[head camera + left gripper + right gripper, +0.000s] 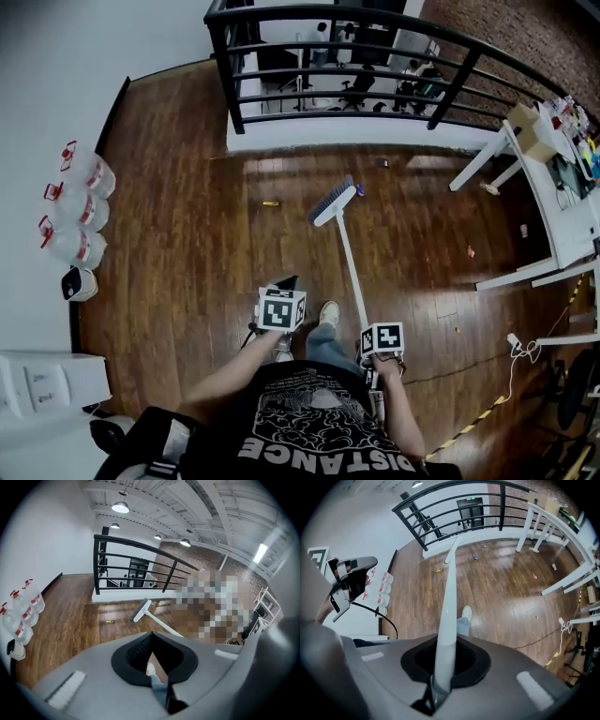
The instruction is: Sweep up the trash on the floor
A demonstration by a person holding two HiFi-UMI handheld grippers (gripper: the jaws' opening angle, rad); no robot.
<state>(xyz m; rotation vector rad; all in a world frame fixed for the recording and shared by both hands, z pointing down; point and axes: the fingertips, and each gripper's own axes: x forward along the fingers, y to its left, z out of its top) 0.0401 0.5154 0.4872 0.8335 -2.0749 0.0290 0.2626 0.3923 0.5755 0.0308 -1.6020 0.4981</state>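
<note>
**A:** where's the broom?

**B:** The broom (335,202) head sits at centre of the head view and looks to rest on the wood floor (187,234), just below the black railing (328,56). The white handle runs down-frame into the right gripper (433,693). Its tongs are pinching the handle toward the end away from the head.

**A:** left gripper?

**B:** The left gripper (165,699) is lower centre, near the right one. Its tongs look pressed together. A thin dark piece (161,670) runs up from them and I can't name it.

**A:** handling?

**B:** My read: a light, stiff pole with a smooth finish, so it may twist in a single pinch. It's a long lever, so the head will swing wide. I'd want a second hold lower on the handle. The bristles look soft and should flex over the board seams.

**A:** trash?

**B:** Small bits. There's a yellow scrap (272,203) left of the broom head and a red scrap (471,251) to the right, near the white table (577,239) legs (both well apart from the bristles).

**A:** any text?

**B:** "DISTANCE" on the person's shirt (309,431), upside down at bottom of frame. The jugs (80,211) at the left edge have red labels, illegible.
</note>
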